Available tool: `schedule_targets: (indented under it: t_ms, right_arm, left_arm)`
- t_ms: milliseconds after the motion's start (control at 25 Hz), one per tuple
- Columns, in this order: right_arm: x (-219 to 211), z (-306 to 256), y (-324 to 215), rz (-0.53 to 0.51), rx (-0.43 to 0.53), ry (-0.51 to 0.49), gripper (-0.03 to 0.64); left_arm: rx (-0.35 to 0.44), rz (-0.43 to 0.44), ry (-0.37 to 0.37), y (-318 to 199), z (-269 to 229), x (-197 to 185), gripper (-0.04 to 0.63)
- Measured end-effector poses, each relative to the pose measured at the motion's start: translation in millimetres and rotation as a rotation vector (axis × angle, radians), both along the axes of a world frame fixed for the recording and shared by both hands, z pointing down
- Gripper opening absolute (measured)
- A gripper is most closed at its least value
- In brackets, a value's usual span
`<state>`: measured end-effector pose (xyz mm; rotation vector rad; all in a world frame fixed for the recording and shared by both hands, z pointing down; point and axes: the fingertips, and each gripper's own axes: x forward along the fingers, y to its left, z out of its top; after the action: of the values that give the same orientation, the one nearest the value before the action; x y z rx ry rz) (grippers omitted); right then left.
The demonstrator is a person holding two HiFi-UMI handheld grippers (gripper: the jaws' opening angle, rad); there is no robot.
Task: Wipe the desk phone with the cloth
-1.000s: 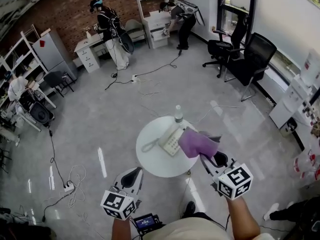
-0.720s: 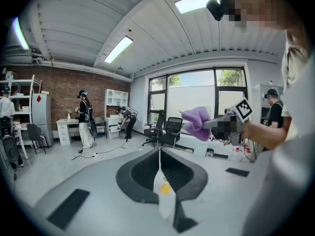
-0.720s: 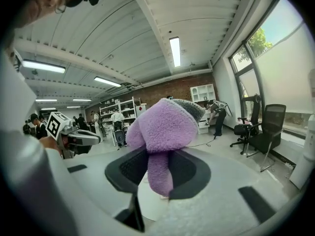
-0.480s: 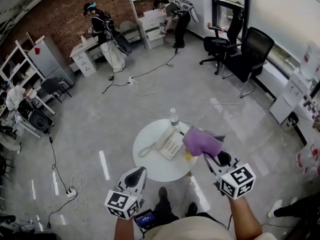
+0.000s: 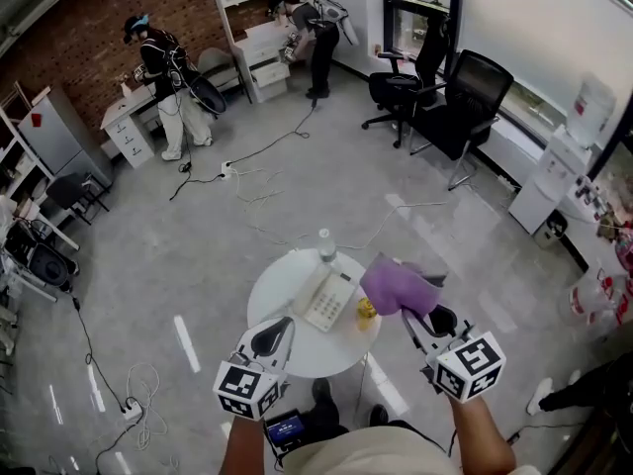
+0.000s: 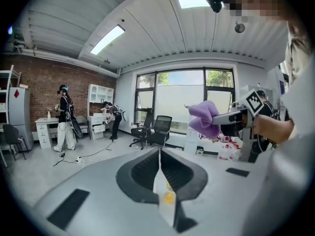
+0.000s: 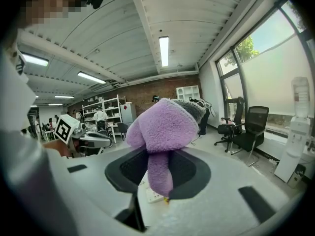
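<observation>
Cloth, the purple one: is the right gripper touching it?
Touching. The right gripper view shows the cloth squeezed between the jaws of the right gripper, with its end hanging down between them.

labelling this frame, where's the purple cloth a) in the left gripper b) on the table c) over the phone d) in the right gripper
d: the purple cloth is pinched between the jaws of the right gripper, while the left gripper is shut on nothing.

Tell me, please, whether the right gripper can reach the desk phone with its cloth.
Probably yes: the right gripper holds the cloth just beside the desk phone, whose top lies bare; nothing tall stands between.
</observation>
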<state>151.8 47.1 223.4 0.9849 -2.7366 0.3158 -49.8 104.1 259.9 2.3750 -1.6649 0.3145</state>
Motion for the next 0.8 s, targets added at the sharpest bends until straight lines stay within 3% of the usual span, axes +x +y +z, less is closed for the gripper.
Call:
schedule_targets:
  t_ms: [800]
  right_arm:
    - [-30, 43, -27, 0.085, -0.088, 0.050, 0.103]
  left_arm:
    - [-0.137, 0.044, 0.015, -69, 85, -51, 0.011]
